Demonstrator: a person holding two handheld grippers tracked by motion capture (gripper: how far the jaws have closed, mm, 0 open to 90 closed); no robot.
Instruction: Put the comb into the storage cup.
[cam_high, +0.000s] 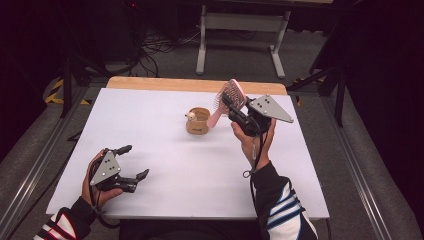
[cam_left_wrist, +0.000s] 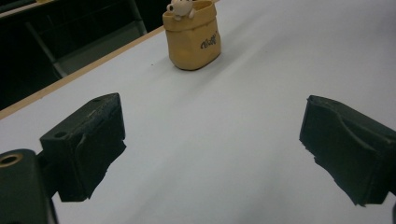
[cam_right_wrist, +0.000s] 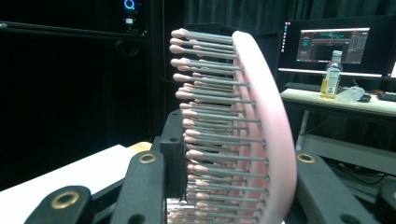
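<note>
Right gripper (cam_high: 229, 103) clamps bristly pink hairbrush (cam_high: 231, 95).

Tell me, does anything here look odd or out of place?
Nothing is spilled or damaged. The only unusual thing: the pink brush is off the table, clamped in the right hand-held gripper above the pouch, which stands upright. The left hand-held gripper is open and empty.

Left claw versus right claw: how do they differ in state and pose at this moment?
The left claw is open and holds nothing; the right claw is shut on the pink hairbrush. The left claw sits low over the white table, while the right claw is raised near the yellow cup. Both are hand-held.
</note>
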